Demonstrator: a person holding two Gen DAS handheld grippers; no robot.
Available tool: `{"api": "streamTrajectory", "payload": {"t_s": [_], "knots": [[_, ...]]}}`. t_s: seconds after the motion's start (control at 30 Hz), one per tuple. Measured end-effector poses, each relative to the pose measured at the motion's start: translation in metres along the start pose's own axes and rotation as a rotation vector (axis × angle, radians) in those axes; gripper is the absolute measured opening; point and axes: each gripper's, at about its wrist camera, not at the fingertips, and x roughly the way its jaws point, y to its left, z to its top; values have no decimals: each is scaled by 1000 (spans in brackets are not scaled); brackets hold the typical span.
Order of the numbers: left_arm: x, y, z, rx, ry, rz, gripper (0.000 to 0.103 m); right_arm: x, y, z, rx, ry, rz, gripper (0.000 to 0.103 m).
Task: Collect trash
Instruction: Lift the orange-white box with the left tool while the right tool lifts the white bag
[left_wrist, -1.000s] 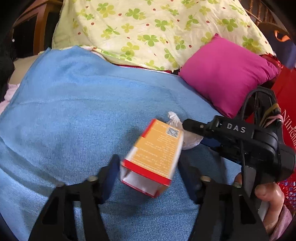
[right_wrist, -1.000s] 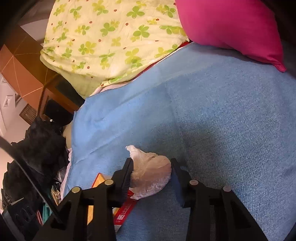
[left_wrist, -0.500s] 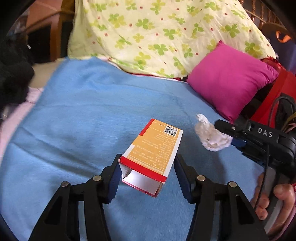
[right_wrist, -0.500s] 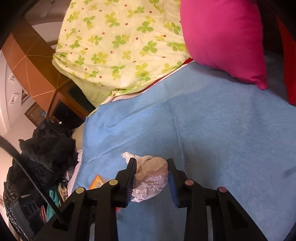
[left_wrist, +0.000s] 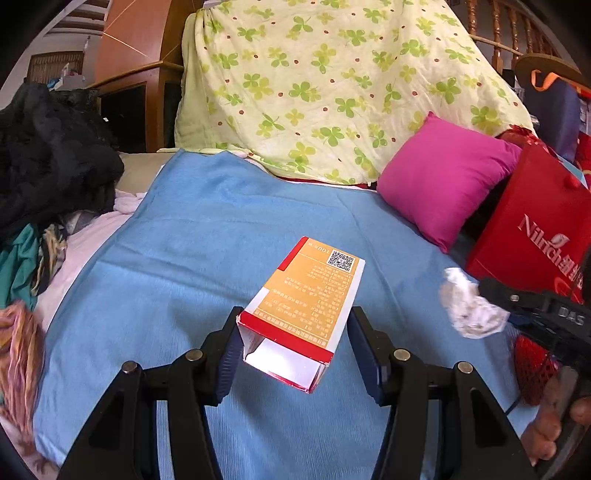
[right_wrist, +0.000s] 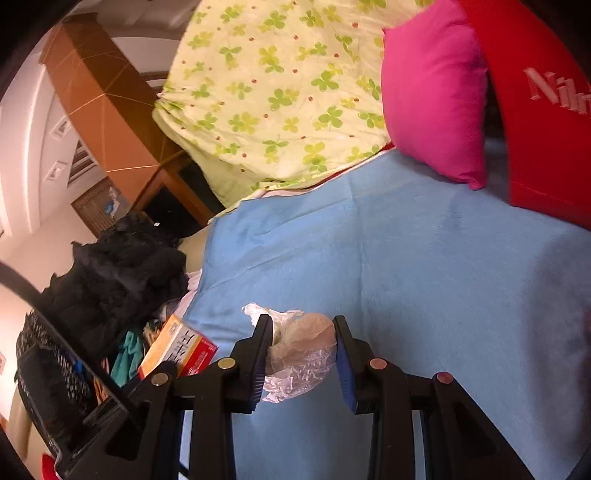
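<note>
My left gripper (left_wrist: 291, 354) is shut on an orange and red carton (left_wrist: 306, 299), open end towards the camera, held above the blue blanket (left_wrist: 207, 229). The same carton (right_wrist: 177, 349) shows at the lower left of the right wrist view. My right gripper (right_wrist: 301, 350) is shut on a crumpled wad of clear plastic and paper (right_wrist: 299, 352), also lifted off the blanket (right_wrist: 424, 258). In the left wrist view that wad (left_wrist: 469, 306) hangs at the right in the other gripper's black fingers, with a hand (left_wrist: 554, 428) below.
A pink cushion (left_wrist: 443, 177) and a red paper bag (left_wrist: 535, 229) lie at the right. A clover-print quilt (left_wrist: 325, 81) is heaped behind. Dark clothes (left_wrist: 48, 155) pile up at the left, beside a black mesh basket (right_wrist: 48, 373).
Both grippers have risen and pulled back from the blanket, carrying the carton and the wad. More of the room shows around the bed, and the two held items have drawn apart.
</note>
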Motion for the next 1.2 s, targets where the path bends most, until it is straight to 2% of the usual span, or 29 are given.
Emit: {"api": "streamTrajectory", "payload": {"t_s": [0.17,0.3,0.53,0.63,1.2], "knots": [[-22,-13,-28,39,13,5,58,-48,-5,-21,-1,-28,17,35],[-34,-22,-38,79,2,14,58,-70,-13,-29,10,-47,14,35],[-35,-34,-37,148,-28,52,58,-62,-28,-25,32,-6,-23,35],[-30,-36,-35,148,-19,56,58,-60,-32,-24,48,3,-10,35],[-18,-65,-39,189,8,51,58,-73,-22,-29,-64,-3,-35,35]]}}
